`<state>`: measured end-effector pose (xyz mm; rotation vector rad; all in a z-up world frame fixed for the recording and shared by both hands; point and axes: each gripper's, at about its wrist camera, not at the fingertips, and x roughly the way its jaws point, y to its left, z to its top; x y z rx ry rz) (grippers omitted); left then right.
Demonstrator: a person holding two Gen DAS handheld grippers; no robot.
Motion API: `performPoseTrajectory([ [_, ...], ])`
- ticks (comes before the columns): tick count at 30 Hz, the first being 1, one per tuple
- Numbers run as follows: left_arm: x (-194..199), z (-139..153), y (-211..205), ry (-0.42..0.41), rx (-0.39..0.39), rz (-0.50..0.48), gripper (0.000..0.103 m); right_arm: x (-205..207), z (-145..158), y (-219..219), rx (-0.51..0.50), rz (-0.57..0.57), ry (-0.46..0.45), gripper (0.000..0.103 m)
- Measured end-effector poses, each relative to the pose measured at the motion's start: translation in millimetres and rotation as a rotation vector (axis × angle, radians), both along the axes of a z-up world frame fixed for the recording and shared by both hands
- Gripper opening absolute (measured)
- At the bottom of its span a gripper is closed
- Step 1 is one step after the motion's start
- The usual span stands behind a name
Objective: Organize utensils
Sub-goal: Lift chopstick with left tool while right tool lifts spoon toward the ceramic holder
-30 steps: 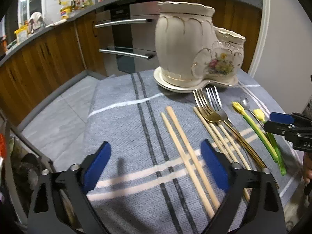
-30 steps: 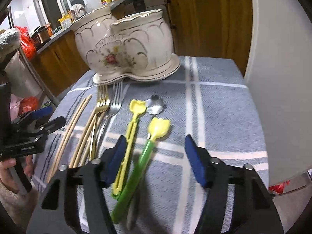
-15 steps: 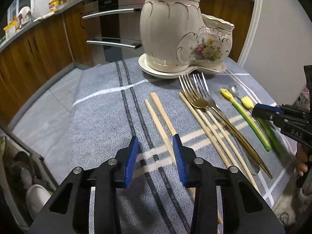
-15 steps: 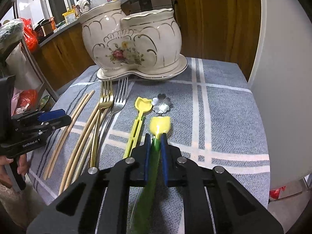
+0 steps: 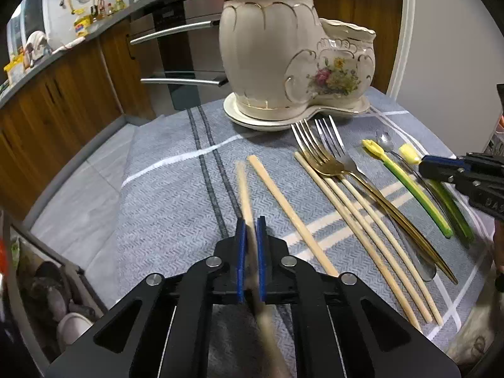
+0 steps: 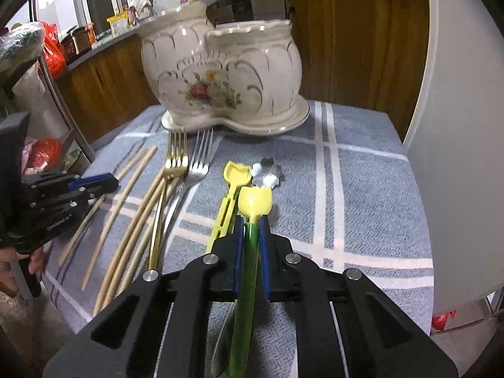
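Both grippers clamped on utensils lying on a grey cloth.

The left gripper (image 5: pixel 250 230) is closed on a chopstick (image 5: pixel 244 189) whose tip points to 12 o'clock; the right gripper (image 6: pixel 251 223) is closed on a green spoon (image 6: pixel 252 239) with a yellow bowl, also aimed at 12. Lettering on each gripper's black body is too small to read. Between them lie a second chopstick (image 5: pixel 283 195), a chopstick pair (image 5: pixel 356 220), a gold fork (image 5: pixel 324 165), a silver fork (image 6: pixel 197 170), a yellow spoon (image 6: pixel 234 174) and a flower-shaped steel spoon (image 6: pixel 266 173). The floral ceramic holder (image 6: pixel 220 78) stands at 12 on the striped cloth (image 6: pixel 362 189), in front of wooden cabinets (image 5: pixel 47 100). Only the left view shows oven handles (image 5: pixel 176 31); only the right view shows red bags (image 6: pixel 52 48) at 10.
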<state>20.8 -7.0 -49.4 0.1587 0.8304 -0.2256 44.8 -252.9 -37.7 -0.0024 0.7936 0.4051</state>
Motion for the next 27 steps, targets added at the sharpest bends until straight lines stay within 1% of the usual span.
performPoseTrajectory([
  [2, -0.8, 1.1, 0.8, -0.005, -0.010, -0.002, 0.007, -2.5, 6.0, -2.7, 0.021, -0.002, -0.024, 0.010],
  [5, -4.6, 8.6, 0.8, -0.042, -0.027, -0.004, 0.007, -7.9, 16.5, -5.8, 0.046, -0.003, -0.074, 0.010],
  [12, -21.7, 47.7, 7.4, -0.208, -0.131, -0.007, 0.007, -22.2, 41.9, -9.0, 0.066, -0.017, -0.223, 0.009],
  [16, -29.3, 62.8, 9.9, -0.275, -0.177, -0.023, 0.006, -30.0, 51.1, -8.8, 0.069, -0.017, -0.300, 0.009],
  [22, -32.4, 67.5, 11.5, -0.298, -0.201, -0.028, 0.007, -40.7, 61.8, -5.4, 0.054, -0.020, -0.408, 0.009],
  [24, -34.9, 70.9, 13.6, -0.309, -0.220, -0.032, 0.006, -47.1, 66.7, -5.8, 0.057, -0.018, -0.450, 0.009],
  [27, -37.1, 83.0, 18.6, -0.340, -0.275, -0.028, 0.007, -48.6, 78.3, -2.3, 0.063, -0.018, -0.497, 0.009],
])
